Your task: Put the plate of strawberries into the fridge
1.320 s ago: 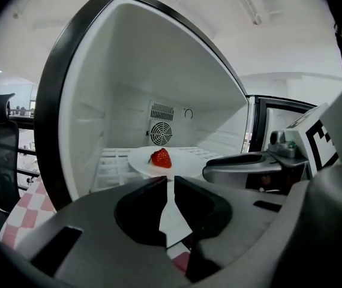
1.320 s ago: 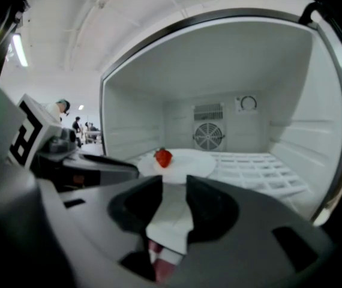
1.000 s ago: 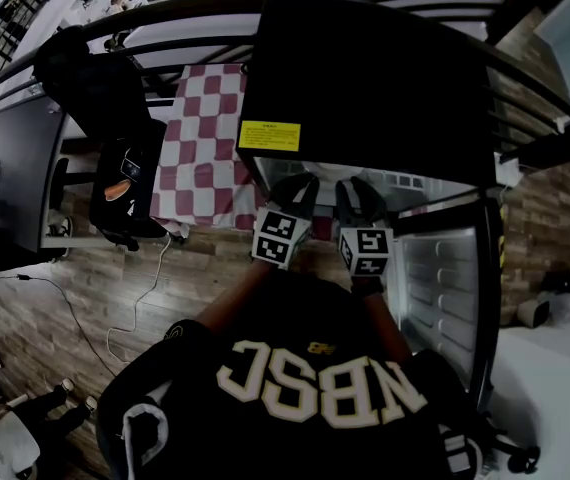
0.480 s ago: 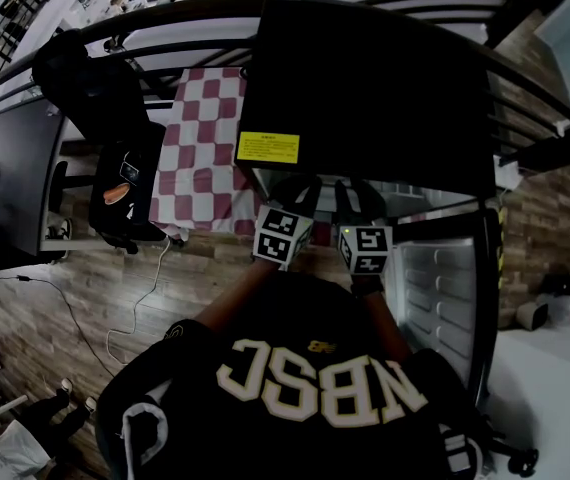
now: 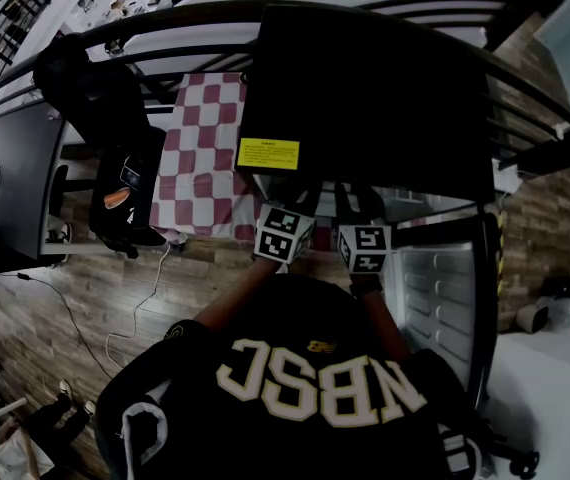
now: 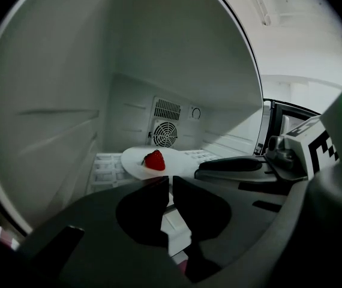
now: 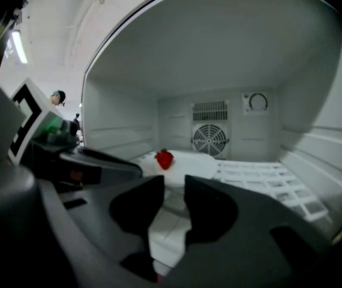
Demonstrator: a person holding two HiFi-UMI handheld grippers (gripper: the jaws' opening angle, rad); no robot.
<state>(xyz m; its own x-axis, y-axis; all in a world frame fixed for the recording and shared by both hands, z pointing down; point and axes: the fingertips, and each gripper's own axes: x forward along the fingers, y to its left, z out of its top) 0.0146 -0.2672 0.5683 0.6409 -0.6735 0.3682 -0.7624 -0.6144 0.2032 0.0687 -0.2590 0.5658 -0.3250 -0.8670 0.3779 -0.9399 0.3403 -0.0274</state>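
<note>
Plate point(image 6: 132, 161) w/ just 1 strawberry point(image 6: 154, 160) sits on the white wire shelf point(image 6: 107, 168) inside the fridge point(image 5: 365, 88), in front of the rear fan point(image 7: 210, 140), so the main job looks done. What's left, I'd say: pull the grippers out & shut the door point(image 5: 437, 288). Count: 1 plate, 1 strawberry, 1 fridge, 2 grippers. The left gripper point(image 6: 170, 182) jaws are a thin slit apart, the right gripper point(image 7: 174, 182) jaws a bit wider, neither gripping anything.

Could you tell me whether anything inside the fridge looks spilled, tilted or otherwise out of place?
Nothing stands out. The white plate lies level on the wire shelf in front of the fan grille, with a single strawberry on it; no spill or damage shows.
</note>
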